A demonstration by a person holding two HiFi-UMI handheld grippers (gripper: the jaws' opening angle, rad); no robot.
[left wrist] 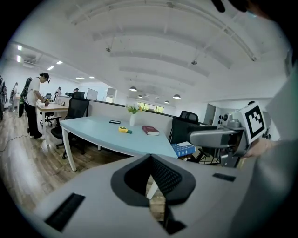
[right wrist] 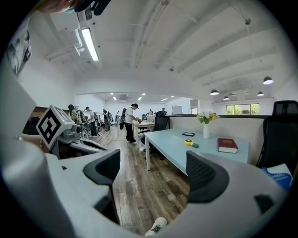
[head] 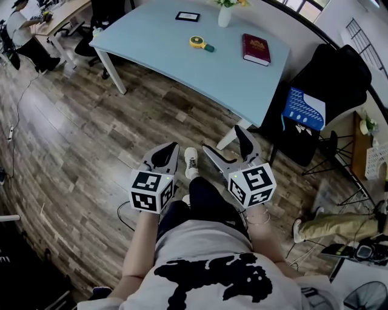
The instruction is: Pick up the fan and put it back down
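Both grippers held at the waist, the fan off at the lower right and not yet approached

In the head view the left gripper [head: 170, 150] has its jaws pressed together on nothing. The right gripper [head: 223, 139] has its jaws wide apart and empty. Both point toward the upper middle of the frame, at the pale blue table [head: 182, 54]. What looks like the fan [head: 367, 298], a round wire grille cut off by the lower right corner, lies well apart from both, to the right of and behind the right gripper, which is the nearer. I judge that a turn to the right must come first; the fan's axis cannot be told. The table bears a red book [head: 256, 48], a yellow tape measure [head: 197, 42] and a vase [head: 224, 16], and the wooden plank floor [head: 73, 139] runs through an open office
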